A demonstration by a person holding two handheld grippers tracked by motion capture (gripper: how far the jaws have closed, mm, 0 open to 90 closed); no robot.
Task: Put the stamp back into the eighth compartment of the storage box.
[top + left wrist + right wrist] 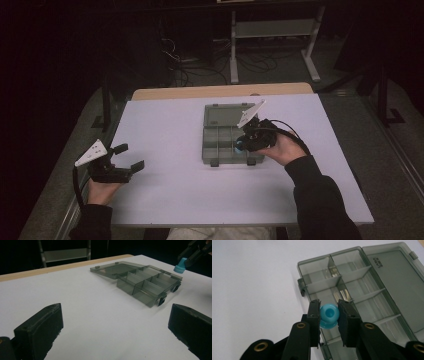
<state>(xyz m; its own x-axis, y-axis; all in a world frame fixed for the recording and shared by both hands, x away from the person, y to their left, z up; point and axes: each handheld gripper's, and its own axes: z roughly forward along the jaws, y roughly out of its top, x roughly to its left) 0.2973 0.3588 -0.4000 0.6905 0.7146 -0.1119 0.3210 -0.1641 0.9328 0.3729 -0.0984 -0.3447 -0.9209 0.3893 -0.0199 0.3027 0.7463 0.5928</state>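
Your right claw (329, 320) grips the blue bead (329, 316) directly above the box (362, 290); lower straight down. Your left claw (127, 157) rests released, well apart.

The scene is dimly lit, and the surroundings beyond the white table (175, 200) are lost in near-black, so that only cables and a pale frame (272, 30) are faintly made out on the floor. The tabletop is rendered as an even, bluish white, without hard shadows; only soft, weak shading is seen under the smoky translucent box (225, 137). Small bright reflections are caught on the box's dividers in the right gripper view. In the left gripper view the near black jaws are softened by blur, while the box farther off is held fairly sharp. Grain and low resolution are noticeable in the high view.
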